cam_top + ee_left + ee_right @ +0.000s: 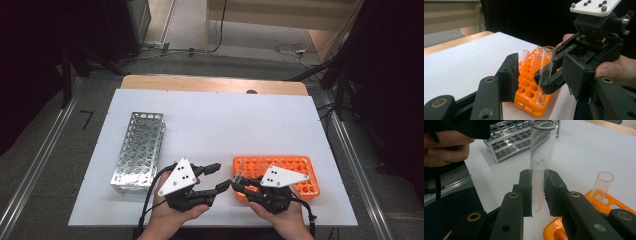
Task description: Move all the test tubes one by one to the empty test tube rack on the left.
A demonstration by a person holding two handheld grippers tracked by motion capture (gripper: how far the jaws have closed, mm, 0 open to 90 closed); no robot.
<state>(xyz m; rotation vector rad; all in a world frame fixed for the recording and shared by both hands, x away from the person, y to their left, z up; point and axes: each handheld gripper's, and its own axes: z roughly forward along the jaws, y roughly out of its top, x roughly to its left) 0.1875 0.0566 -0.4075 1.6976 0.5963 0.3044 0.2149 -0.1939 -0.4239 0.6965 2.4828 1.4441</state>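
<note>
Right tongs (538, 195) clamp one glass tube (540, 157) above the orange rack's (305, 182) near-left corner — left tongs (541, 75) half open, empty, flanking it. Metal rack (139, 150), far left, awaits — handover pending.

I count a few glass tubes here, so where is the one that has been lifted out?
The tube stands upright, clamped in the right tool, just left of the orange rack in the high view, with the left tool around it.

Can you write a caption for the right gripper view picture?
Right gripper clamps an upright glass test tube above the orange rack.
</note>
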